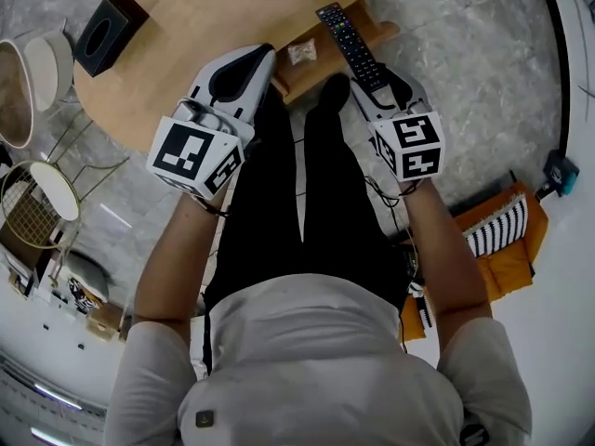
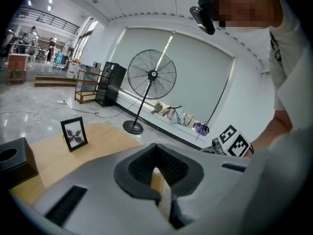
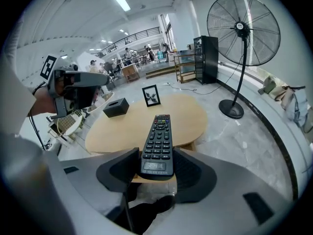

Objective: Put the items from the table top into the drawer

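Observation:
A black remote control is clamped by its near end in my right gripper, which is shut on it; the remote points out over the table. Below it in the head view an open wooden drawer juts from the light wooden table, with a small clear packet inside. My left gripper hangs left of the drawer, jaws together and holding nothing, and its fingertips meet. On the table stand a black tissue box and a small photo frame.
A tall standing fan is on the floor beyond the table. White round side tables and a wire basket stand at the left. An orange bag lies at the right. The person's black-trousered legs are under both grippers.

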Action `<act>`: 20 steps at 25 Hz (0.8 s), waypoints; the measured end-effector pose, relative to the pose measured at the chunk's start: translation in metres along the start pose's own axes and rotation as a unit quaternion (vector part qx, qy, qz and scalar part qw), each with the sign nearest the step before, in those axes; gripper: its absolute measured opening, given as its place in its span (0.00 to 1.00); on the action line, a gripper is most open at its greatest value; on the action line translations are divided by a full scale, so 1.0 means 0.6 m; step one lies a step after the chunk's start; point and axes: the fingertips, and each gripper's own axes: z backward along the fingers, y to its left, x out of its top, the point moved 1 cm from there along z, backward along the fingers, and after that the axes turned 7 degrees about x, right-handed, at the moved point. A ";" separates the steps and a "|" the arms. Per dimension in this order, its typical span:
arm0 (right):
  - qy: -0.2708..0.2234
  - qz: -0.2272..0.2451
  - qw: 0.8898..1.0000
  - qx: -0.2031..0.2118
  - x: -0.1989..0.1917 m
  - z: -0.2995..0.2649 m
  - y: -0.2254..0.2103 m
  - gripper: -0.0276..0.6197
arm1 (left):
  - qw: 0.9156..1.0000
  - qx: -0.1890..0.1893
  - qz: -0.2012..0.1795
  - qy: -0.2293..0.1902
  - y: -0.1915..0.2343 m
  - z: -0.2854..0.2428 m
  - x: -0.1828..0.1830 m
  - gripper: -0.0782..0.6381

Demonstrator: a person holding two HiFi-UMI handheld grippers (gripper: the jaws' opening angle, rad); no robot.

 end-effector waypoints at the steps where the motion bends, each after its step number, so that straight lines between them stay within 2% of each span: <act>1: 0.004 -0.001 1.000 0.002 -0.011 -0.012 -0.004 0.41 | 1.000 0.001 0.002 0.003 0.004 -0.007 -0.013 0.12; 12: 0.050 -0.016 0.999 0.012 -0.127 -0.130 -0.029 0.41 | 0.999 0.000 0.032 0.027 0.042 -0.072 -0.146 0.12; 20: 0.079 -0.021 0.997 0.017 -0.185 -0.198 -0.047 0.41 | 0.998 0.013 0.058 0.036 0.082 -0.104 -0.211 0.12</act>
